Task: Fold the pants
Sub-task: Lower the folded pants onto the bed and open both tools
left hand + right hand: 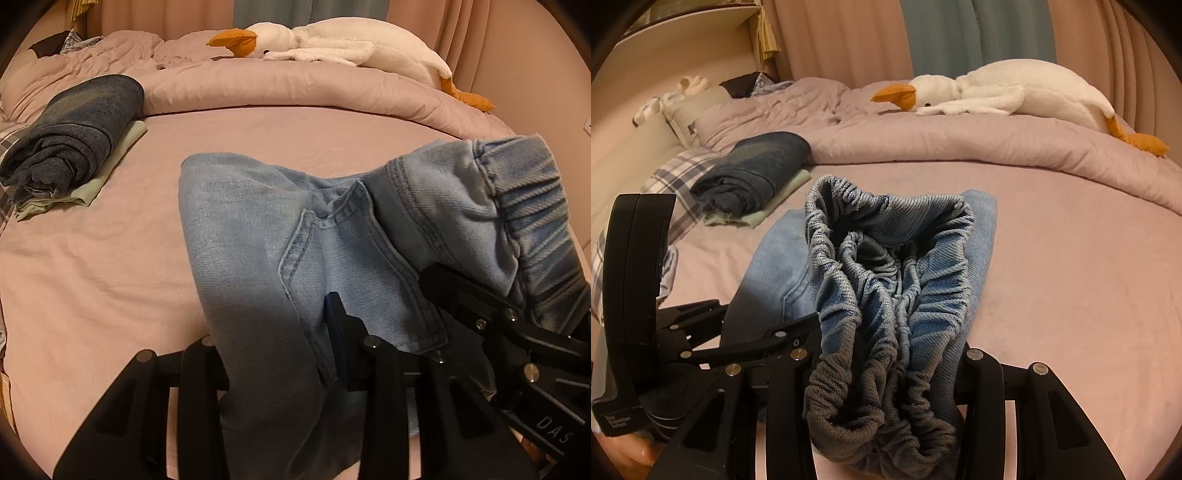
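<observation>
Bunched denim hides both sets of fingertips: the left gripper [275, 347] clamps the pants [258, 229] leg, the right gripper [886, 365] their elastic waistband [886, 266].

I see a bed covered by a pink sheet [110, 266] across the middle of both views. A pink duvet [295, 88] is bunched along the upper part of the frame. Behind it hang pink curtains [842, 40] with a blue-grey curtain panel [960, 37] at top centre. At upper left of the right view I see a pale shelf edge [701, 18]. Lighting is warm and dim.
</observation>
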`<act>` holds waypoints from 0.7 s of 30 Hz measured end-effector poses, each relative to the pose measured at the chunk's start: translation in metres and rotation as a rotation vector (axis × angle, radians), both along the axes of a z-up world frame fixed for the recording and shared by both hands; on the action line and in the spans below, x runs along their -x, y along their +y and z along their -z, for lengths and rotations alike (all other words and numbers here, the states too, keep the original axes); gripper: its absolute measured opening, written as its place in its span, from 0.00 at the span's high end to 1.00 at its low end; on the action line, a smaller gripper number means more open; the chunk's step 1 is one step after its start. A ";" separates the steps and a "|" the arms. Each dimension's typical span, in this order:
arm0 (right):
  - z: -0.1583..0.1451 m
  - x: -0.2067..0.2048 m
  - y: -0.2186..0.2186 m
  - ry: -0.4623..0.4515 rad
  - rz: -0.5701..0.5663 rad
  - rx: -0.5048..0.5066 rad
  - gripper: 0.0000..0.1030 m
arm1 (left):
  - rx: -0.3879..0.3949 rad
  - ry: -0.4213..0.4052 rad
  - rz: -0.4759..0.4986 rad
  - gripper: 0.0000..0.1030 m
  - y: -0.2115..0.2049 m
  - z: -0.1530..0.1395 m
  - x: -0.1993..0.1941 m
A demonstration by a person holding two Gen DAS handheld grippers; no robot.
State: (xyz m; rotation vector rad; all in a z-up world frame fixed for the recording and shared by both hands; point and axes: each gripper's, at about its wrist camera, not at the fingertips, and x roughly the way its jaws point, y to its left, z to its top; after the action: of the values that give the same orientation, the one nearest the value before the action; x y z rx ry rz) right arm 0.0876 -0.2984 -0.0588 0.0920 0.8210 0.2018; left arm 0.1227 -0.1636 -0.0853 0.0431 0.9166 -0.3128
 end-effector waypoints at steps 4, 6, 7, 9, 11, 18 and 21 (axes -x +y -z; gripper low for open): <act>0.001 -0.002 0.000 0.006 0.002 -0.002 0.56 | -0.005 0.002 0.000 0.64 0.000 0.002 -0.001; 0.003 -0.003 -0.003 0.014 0.007 -0.016 0.56 | 0.002 0.007 -0.004 0.63 0.002 0.003 -0.002; 0.004 -0.003 -0.005 0.017 0.010 -0.024 0.56 | 0.005 0.009 -0.005 0.63 0.003 0.004 -0.003; 0.007 -0.004 -0.009 0.028 0.015 -0.043 0.56 | 0.006 0.011 -0.009 0.61 0.004 0.005 -0.004; 0.010 -0.004 -0.016 0.044 0.026 -0.073 0.56 | -0.002 0.009 -0.010 0.59 0.004 0.007 -0.004; 0.030 -0.011 -0.045 0.129 0.079 -0.231 0.56 | -0.002 0.010 -0.014 0.48 0.008 0.010 -0.005; 0.041 -0.012 -0.057 0.171 0.099 -0.302 0.53 | -0.001 0.011 -0.022 0.40 0.010 0.011 -0.004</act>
State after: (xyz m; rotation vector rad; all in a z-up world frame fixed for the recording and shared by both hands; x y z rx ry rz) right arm 0.1000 -0.3553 -0.0995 0.4383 0.9491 0.2257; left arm 0.1267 -0.1533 -0.0967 0.0327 0.9273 -0.2925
